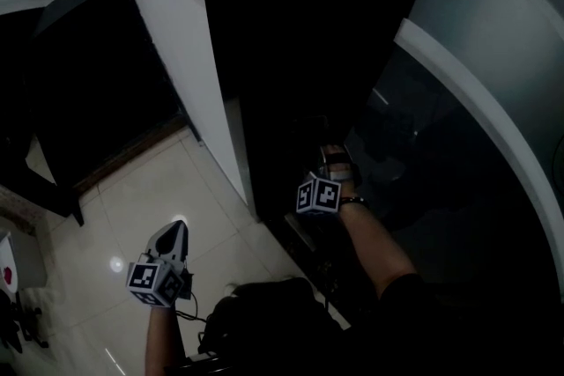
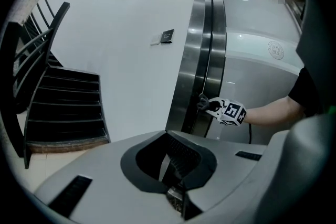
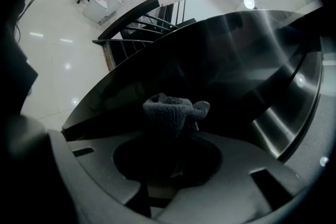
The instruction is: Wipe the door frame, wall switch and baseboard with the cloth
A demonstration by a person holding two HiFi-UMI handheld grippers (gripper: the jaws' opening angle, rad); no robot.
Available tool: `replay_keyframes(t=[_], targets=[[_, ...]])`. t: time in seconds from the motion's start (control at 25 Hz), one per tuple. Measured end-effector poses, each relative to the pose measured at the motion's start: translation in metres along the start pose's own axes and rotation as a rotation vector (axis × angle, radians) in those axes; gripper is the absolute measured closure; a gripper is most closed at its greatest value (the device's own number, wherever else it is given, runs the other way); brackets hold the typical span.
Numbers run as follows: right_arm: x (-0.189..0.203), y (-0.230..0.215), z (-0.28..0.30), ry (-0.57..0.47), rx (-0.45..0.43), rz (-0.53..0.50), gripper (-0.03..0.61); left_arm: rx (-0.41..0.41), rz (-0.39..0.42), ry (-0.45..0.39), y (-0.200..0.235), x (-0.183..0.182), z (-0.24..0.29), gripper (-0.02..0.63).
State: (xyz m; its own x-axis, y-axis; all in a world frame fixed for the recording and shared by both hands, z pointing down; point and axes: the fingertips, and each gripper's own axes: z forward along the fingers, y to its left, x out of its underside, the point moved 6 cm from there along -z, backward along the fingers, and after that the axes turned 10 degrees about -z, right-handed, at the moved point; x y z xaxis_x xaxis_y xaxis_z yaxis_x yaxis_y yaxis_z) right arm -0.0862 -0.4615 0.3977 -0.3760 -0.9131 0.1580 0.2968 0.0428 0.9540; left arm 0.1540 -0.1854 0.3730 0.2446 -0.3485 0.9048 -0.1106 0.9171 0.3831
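While the right gripper [image 1: 336, 163] is pinching the grey cloth [image 3: 176, 113] against the door frame [image 2: 195, 55] at centre frame for wiping, the left gripper [image 1: 179, 230] is hanging lower left, pressed together, empty.

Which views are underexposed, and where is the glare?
Head view: heavily underexposed, right gripper barely readable against black. Left gripper view: best lit, fisheye-bent, glare streaks down the door frame. Right gripper view: dim, cloth in the jaws legible, lamp reflections on the floor.
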Motion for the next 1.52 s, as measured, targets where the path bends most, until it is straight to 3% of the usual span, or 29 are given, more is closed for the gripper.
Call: replay_keyframes(t=[0.6,1.08,1.52], targets=[[0.012,0.052,0.009,0.001,-0.099,-0.002,0.483,-0.068,-0.013,0.021,0.007,0.013,-0.006,0.611],[0.015,0.092,0.017,-0.011,-0.206,0.003,0.483,-0.055,-0.033,0.022,-0.004,0.021,0.014,0.611],[0.029,0.134,0.029,0.002,-0.291,0.058,0.483,-0.171,-0.067,0.063,-0.006,0.038,-0.012,0.611]])
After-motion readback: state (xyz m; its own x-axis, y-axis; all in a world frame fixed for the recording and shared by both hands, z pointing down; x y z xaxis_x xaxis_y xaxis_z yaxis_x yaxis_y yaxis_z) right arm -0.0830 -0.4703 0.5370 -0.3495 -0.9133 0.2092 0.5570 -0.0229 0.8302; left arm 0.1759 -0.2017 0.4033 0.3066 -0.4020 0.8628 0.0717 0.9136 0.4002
